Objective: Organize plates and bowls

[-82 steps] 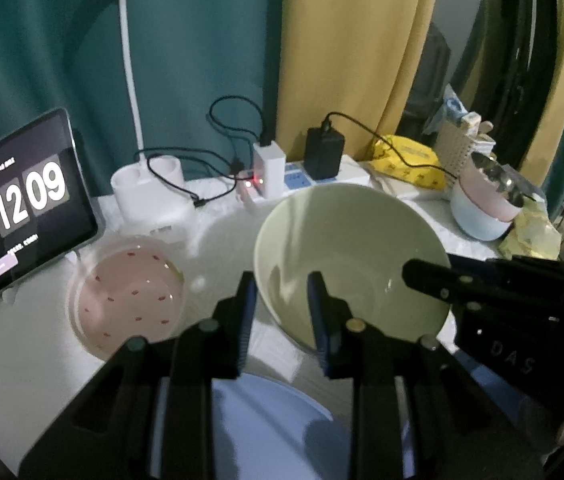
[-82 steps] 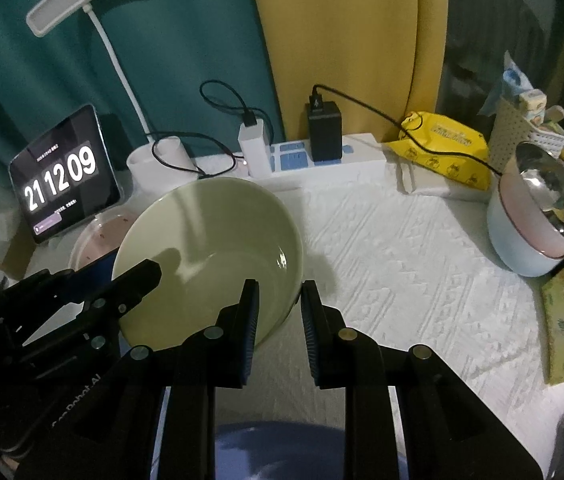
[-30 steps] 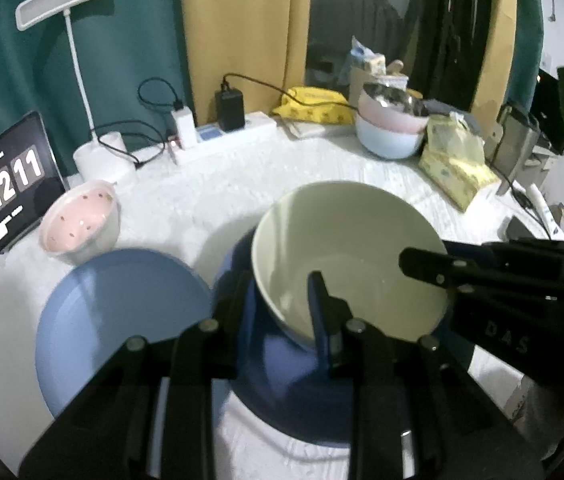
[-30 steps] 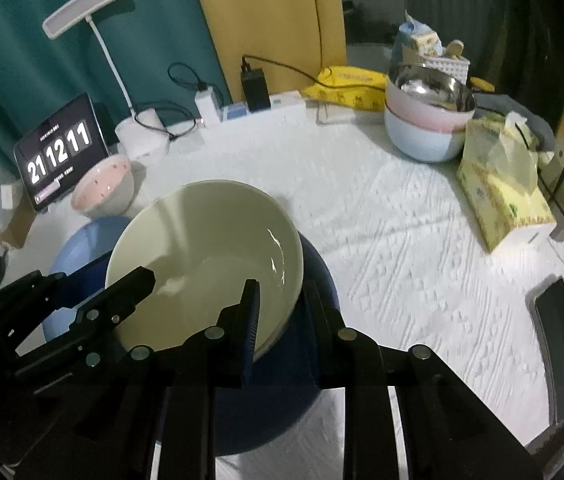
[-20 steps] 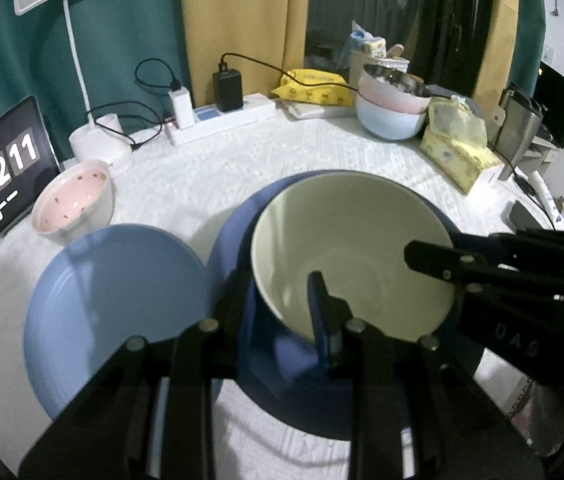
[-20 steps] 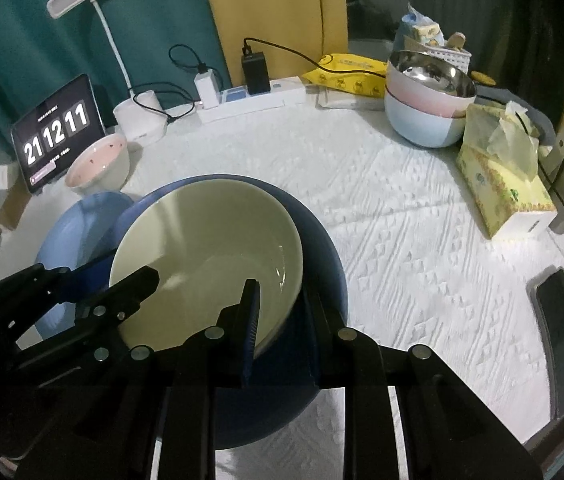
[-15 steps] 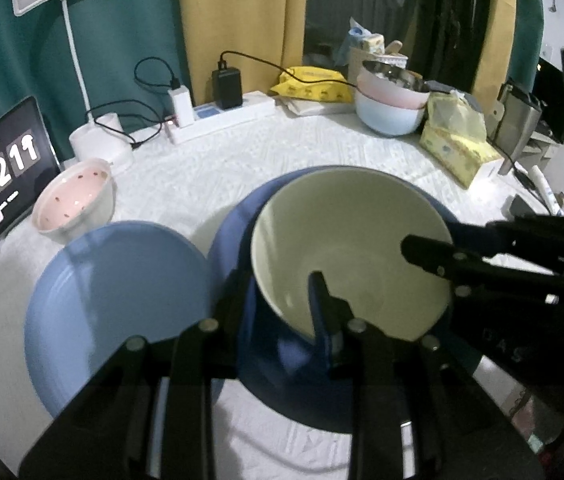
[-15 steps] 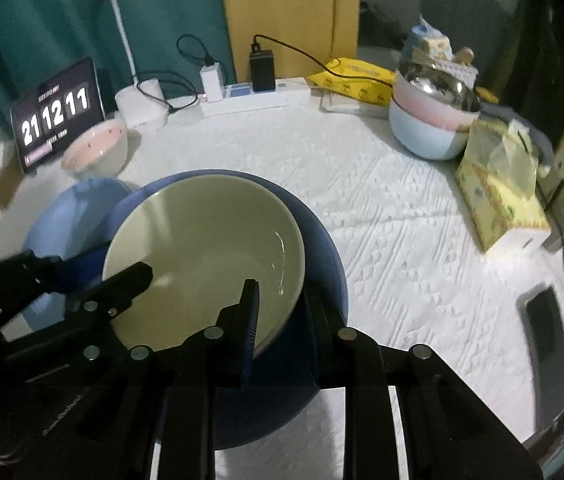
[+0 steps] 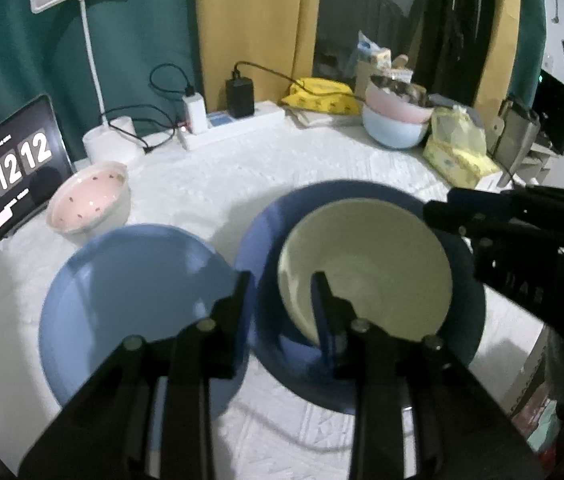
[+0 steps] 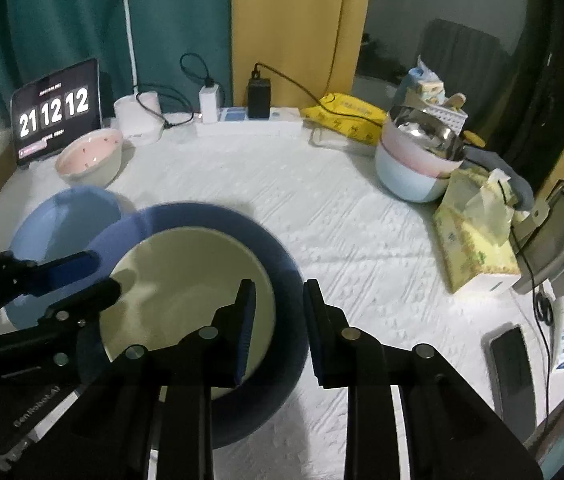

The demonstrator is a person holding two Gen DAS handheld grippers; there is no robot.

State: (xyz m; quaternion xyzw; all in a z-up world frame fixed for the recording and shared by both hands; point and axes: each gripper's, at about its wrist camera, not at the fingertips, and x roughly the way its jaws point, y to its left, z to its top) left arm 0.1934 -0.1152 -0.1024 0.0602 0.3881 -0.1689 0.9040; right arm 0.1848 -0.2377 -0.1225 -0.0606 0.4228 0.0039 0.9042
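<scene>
Pale green and glossy, the bowl (image 9: 366, 270) sits inside the dark blue plate (image 9: 265, 240), well within its rim, and both rest on the white textured tablecloth (image 10: 322, 208).

Your left gripper (image 9: 282, 300) has its jaws spread wide. 1 finger hangs over the gap between the 2 plates and the other reaches inside the bowl's near wall; the frame is soft there, so you cannot be sure whether that finger touches the wall, but nothing is pinched.

Your right gripper (image 10: 277, 312) is parted about as far. Its left finger is over the bowl's right edge and its right finger stands outside over the dark plate's rim, gripping nothing.

Just left of the dark plate lies the light blue plate (image 9: 129, 292), their edges touching or slightly overlapping. Behind that is the pink speckled bowl (image 9: 87, 204), near the tablet (image 9: 9, 168) showing 21 12 12.

At the back stand a white desk lamp (image 10: 125, 20) and a power strip (image 10: 249, 122) carrying 2 chargers. On the far right, a pastel bowl stack (image 10: 414, 168) holds a steel bowl (image 10: 428, 132) on top, beside a yellow tissue pack (image 10: 474, 232). A dark phone (image 10: 512, 364) lies near the right edge of the table.
</scene>
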